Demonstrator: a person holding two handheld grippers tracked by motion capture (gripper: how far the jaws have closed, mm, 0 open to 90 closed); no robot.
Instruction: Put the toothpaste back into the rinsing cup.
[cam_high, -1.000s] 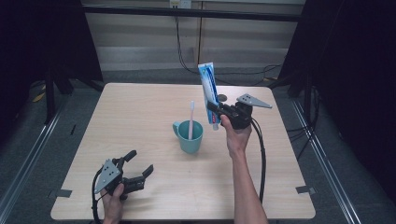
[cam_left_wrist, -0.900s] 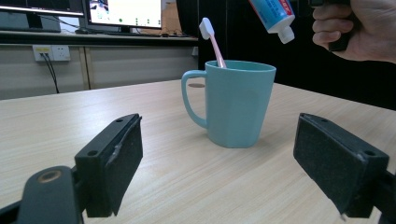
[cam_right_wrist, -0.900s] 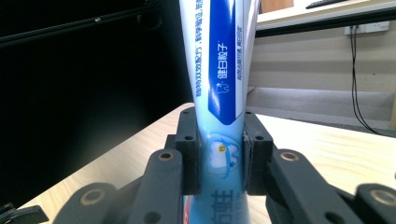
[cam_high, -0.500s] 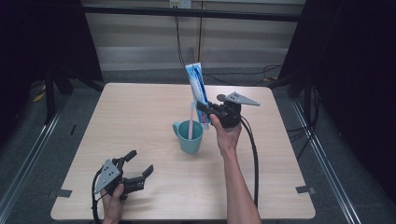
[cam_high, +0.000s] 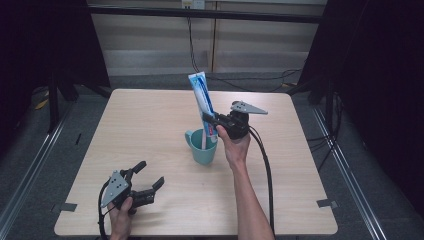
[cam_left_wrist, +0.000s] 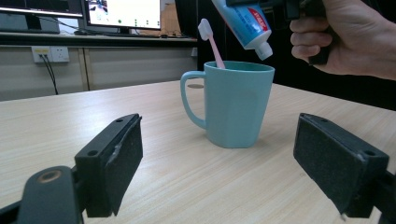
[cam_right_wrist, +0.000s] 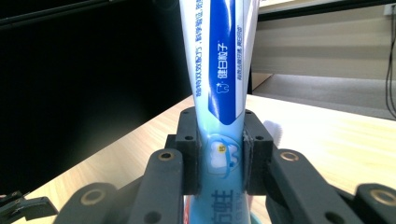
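A teal mug (cam_high: 205, 150) stands near the middle of the wooden table (cam_high: 140, 120), with a pink toothbrush (cam_left_wrist: 210, 39) leaning inside it. My right gripper (cam_high: 212, 122) is shut on a blue-and-white toothpaste tube (cam_high: 200, 97), low on its body. The tube (cam_left_wrist: 245, 21) is held nearly upright and slightly tilted, its white cap end down, just above the mug's rim (cam_left_wrist: 238, 67). In the right gripper view the pads (cam_right_wrist: 254, 154) squeeze the tube (cam_right_wrist: 219, 70) from both sides. At the table's front left my left gripper (cam_high: 151, 173) rests open and holds nothing, facing the mug (cam_left_wrist: 238, 107).
A black cable (cam_high: 265, 170) trails from the right gripper along the forearm toward the front edge. Tape marks (cam_high: 326, 203) sit at the table's front corners. Dark frames and curtains flank the table. A monitor (cam_left_wrist: 121, 9) stands on a far desk.
My right gripper has carried the toothpaste tube leftward and slightly down, from beside the mug to over its rim. The left gripper has stayed in place.
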